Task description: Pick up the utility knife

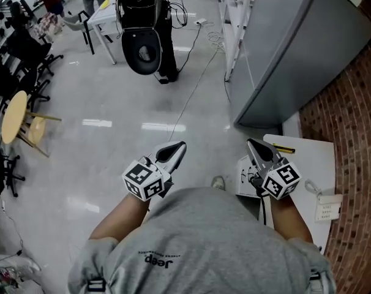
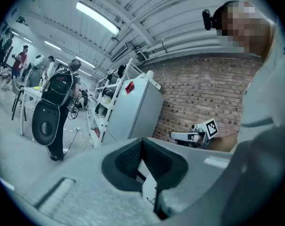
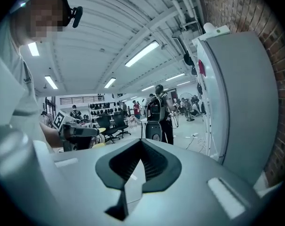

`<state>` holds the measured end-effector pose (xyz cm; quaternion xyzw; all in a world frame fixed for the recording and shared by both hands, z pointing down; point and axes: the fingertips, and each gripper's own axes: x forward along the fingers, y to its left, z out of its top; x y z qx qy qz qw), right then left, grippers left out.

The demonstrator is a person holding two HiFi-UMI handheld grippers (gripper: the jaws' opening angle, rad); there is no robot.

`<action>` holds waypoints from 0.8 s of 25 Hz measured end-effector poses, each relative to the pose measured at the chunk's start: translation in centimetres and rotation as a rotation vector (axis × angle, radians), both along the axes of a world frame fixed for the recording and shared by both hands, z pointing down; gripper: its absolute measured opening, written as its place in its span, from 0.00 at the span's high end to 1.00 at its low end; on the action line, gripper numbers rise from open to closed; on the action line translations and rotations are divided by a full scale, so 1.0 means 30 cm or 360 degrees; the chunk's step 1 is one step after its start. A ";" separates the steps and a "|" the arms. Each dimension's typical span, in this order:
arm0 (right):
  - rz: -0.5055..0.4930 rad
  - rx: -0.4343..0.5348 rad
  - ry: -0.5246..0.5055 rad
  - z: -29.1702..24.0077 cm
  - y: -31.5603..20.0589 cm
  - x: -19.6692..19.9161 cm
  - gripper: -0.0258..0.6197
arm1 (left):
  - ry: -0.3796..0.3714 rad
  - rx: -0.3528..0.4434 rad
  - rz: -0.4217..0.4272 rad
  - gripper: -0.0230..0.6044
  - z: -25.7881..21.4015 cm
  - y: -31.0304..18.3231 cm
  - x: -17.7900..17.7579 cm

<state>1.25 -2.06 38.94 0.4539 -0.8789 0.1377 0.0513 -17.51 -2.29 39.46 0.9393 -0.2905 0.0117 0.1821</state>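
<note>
1. The utility knife, which I take to be the slim yellow-and-black bar (image 1: 283, 147), lies flat near the far edge of the small white rectangular table (image 1: 317, 164). Nothing touches it. Its long side is exposed, so I judge that jaws could close across its narrow body.
2. The table stands on my right, in the corner between the red brick wall (image 1: 357, 103) and the tall grey metal cabinet (image 1: 296, 48). A white paper tag (image 1: 328, 208) lies on its near side, well apart from the knife. With this placement my right side is the nearer one for the pick.
3. My right gripper (image 1: 256, 149) hangs over the table's near left corner and points forward, almost level. Its tips are near the knife but clear of it. In the right gripper view its fingers are pressed together at the tips (image 3: 141, 142), with nothing between them.
4. My left gripper (image 1: 171, 154) hangs over the glossy grey floor (image 1: 112, 121), well apart from the table. Its fingers are fully closed on each other (image 2: 142, 142) and hold nothing. I judge that it is only being carried level beside the right one.
5. The pick is not yet begun. By my judgement, the right fingers have to spread before they can straddle the knife.
</note>
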 end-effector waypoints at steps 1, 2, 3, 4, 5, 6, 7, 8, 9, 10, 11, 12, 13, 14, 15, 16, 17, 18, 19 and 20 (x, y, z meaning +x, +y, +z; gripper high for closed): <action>-0.0028 -0.0003 0.0003 -0.003 -0.052 0.032 0.95 | 0.0003 0.0000 -0.0026 0.96 -0.005 -0.048 0.037; -0.0057 -0.0008 -0.0003 -0.004 -0.102 0.063 0.95 | 0.0007 -0.0001 -0.0054 0.96 -0.008 -0.096 0.073; -0.0084 -0.0014 -0.0014 -0.004 -0.147 0.093 0.95 | 0.0010 -0.0005 -0.0081 0.96 -0.011 -0.141 0.109; -0.0111 -0.0020 -0.0023 -0.003 -0.187 0.120 0.95 | 0.0010 -0.0008 -0.0105 0.96 -0.014 -0.183 0.141; -0.0135 -0.0020 -0.0027 -0.004 -0.223 0.143 0.95 | 0.0007 -0.0009 -0.0123 0.96 -0.018 -0.221 0.170; -0.0154 -0.0015 -0.0028 -0.006 -0.256 0.162 0.95 | 0.0000 -0.0006 -0.0134 0.96 -0.023 -0.255 0.196; -0.0165 -0.0010 -0.0032 -0.006 -0.290 0.180 0.95 | -0.0008 -0.0003 -0.0139 0.96 -0.029 -0.287 0.217; -0.0168 -0.0010 -0.0039 -0.004 -0.321 0.196 0.95 | -0.0016 0.0000 -0.0141 0.96 -0.034 -0.315 0.235; -0.0164 -0.0016 -0.0048 0.002 -0.350 0.209 0.95 | -0.0022 0.0000 -0.0141 0.96 -0.038 -0.341 0.248; -0.0158 -0.0027 -0.0056 0.011 -0.375 0.217 0.95 | -0.0024 -0.0001 -0.0138 0.96 -0.040 -0.364 0.257; -0.0154 -0.0038 -0.0059 0.020 -0.395 0.221 0.95 | -0.0023 -0.0002 -0.0134 0.96 -0.042 -0.386 0.261; -0.0150 -0.0046 -0.0055 0.027 -0.413 0.218 0.95 | -0.0020 -0.0001 -0.0130 0.96 -0.044 -0.409 0.258; -0.0145 -0.0048 -0.0047 0.032 -0.431 0.212 0.95 | -0.0014 0.0001 -0.0124 0.96 -0.045 -0.433 0.251; -0.0134 -0.0047 -0.0036 0.034 -0.451 0.204 0.95 | -0.0008 0.0004 -0.0116 0.96 -0.046 -0.458 0.240; -0.0117 -0.0042 -0.0025 0.033 -0.472 0.198 0.95 | -0.0003 0.0008 -0.0104 0.96 -0.046 -0.484 0.230; -0.0097 -0.0038 -0.0016 0.031 -0.492 0.192 0.95 | -0.0002 0.0011 -0.0088 0.96 -0.044 -0.507 0.222; -0.0075 -0.0038 -0.0009 0.030 -0.508 0.186 0.95 | -0.0004 0.0012 -0.0069 0.96 -0.041 -0.528 0.213; -0.0053 -0.0039 -0.0007 0.030 -0.521 0.180 0.95 | -0.0008 0.0011 -0.0050 0.96 -0.039 -0.549 0.205; -0.0035 -0.0042 -0.0007 0.028 -0.532 0.172 0.95 | -0.0011 0.0010 -0.0033 0.96 -0.039 -0.570 0.196; -0.0020 -0.0045 -0.0007 0.026 -0.541 0.163 0.95 | -0.0011 0.0012 -0.0016 0.96 -0.042 -0.589 0.187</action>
